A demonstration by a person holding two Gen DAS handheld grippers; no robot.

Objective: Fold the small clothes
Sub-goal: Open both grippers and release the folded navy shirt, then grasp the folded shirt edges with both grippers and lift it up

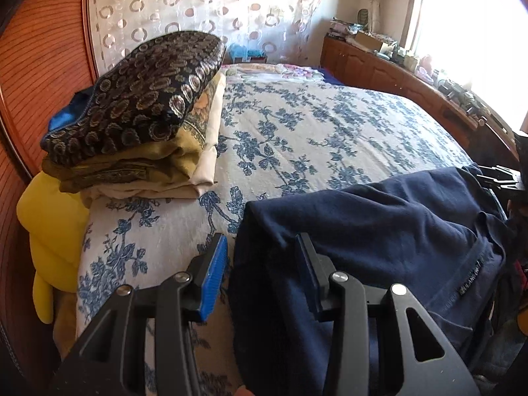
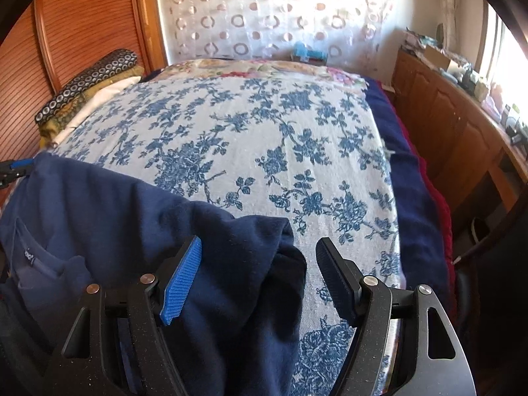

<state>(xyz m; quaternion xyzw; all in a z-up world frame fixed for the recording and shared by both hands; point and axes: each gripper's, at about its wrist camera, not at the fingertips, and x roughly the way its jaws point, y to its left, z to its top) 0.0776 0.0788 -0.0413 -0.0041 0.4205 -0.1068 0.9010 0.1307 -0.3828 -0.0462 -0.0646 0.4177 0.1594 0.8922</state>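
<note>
At six o'clock in the left wrist view, an edge of the navy garment (image 1: 379, 231) is seen between the parted pads of the left gripper (image 1: 264, 264), not visibly pinched. In the right wrist view, the right gripper (image 2: 257, 277) is spread wide around the opposite edge on the floral bedspread (image 2: 264, 125). Folding is judged largely undone.
</note>
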